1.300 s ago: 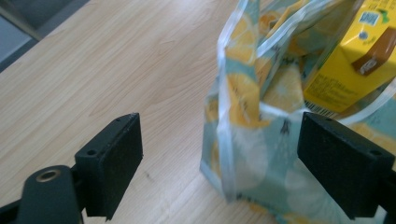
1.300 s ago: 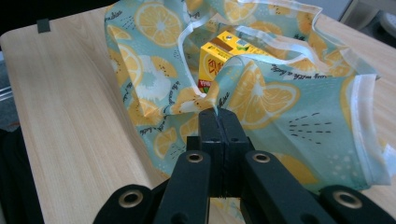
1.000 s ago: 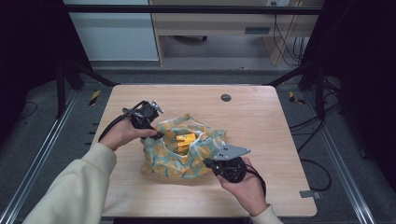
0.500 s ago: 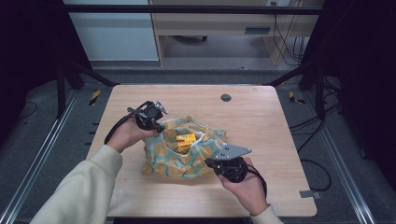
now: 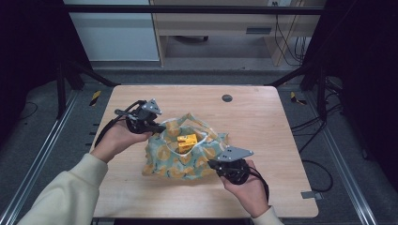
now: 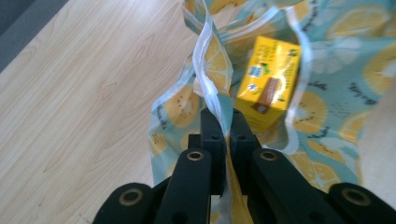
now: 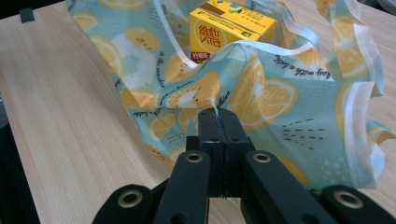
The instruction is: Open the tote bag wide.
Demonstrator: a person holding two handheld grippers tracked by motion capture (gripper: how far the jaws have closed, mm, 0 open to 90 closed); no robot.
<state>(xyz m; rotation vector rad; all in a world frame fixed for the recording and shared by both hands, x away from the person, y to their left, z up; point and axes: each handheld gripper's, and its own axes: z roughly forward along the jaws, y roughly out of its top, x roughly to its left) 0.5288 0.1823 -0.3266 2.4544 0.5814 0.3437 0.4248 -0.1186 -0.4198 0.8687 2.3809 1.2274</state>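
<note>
The yellow carton (image 5: 187, 142) already sits inside the lemon-print bag (image 5: 164, 161); the left claw (image 6: 223, 122) and right claw (image 7: 218, 120) each clamp its rim, closing it remains.

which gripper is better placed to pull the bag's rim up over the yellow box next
Probably the left. The left gripper is shut on the bag rim right beside the yellow box; the right gripper pinches cloth lower, nearer the person.
</note>
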